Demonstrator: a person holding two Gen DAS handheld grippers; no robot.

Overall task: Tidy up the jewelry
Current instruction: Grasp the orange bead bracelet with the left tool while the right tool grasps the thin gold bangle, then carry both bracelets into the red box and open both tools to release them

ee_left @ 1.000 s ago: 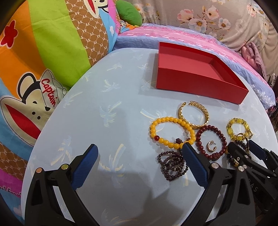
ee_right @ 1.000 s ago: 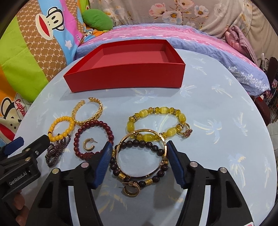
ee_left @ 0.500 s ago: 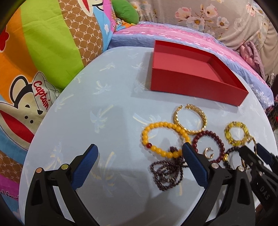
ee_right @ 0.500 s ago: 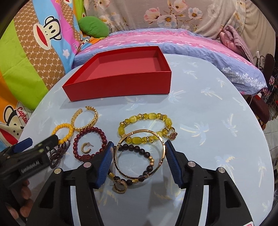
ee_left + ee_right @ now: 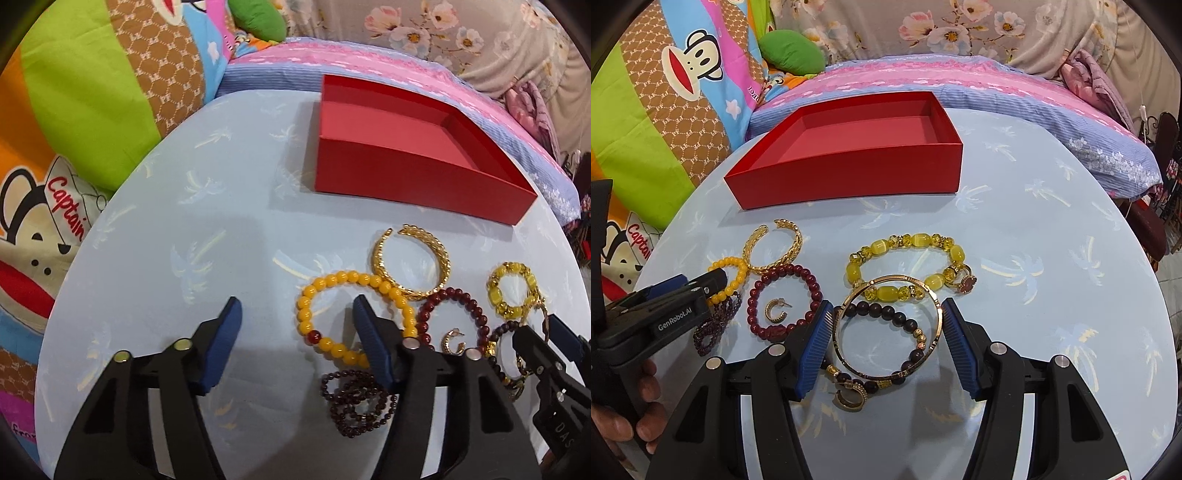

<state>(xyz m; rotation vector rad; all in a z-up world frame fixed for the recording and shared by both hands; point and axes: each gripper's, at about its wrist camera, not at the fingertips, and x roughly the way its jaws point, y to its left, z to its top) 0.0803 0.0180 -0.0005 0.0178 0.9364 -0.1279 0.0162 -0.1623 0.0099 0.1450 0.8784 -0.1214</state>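
My left gripper (image 5: 295, 332) hangs low over the table with its jaws closing. The left side of the yellow bead bracelet (image 5: 354, 277) lies between them, untouched by either pad, and its right finger stands inside that ring. My right gripper (image 5: 886, 339) is shut on the thin gold bangle (image 5: 892, 277), a pad against each side. The bangle lies over a dark bead bracelet (image 5: 912, 325). The red box (image 5: 406, 177) stands empty at the back.
On the round blue tablecloth (image 5: 1052, 240) also lie a gold cuff (image 5: 794, 243), a dark red bead bracelet (image 5: 812, 291) around a hoop earring (image 5: 774, 310), a garnet strand (image 5: 354, 402), a chunky yellow bracelet (image 5: 908, 240) and a ring (image 5: 966, 284). Bedding surrounds the table.
My left gripper has shifted right, onto the yellow bead bracelet, and its jaws have narrowed from wide open. The right gripper has stayed around the gold bangle.
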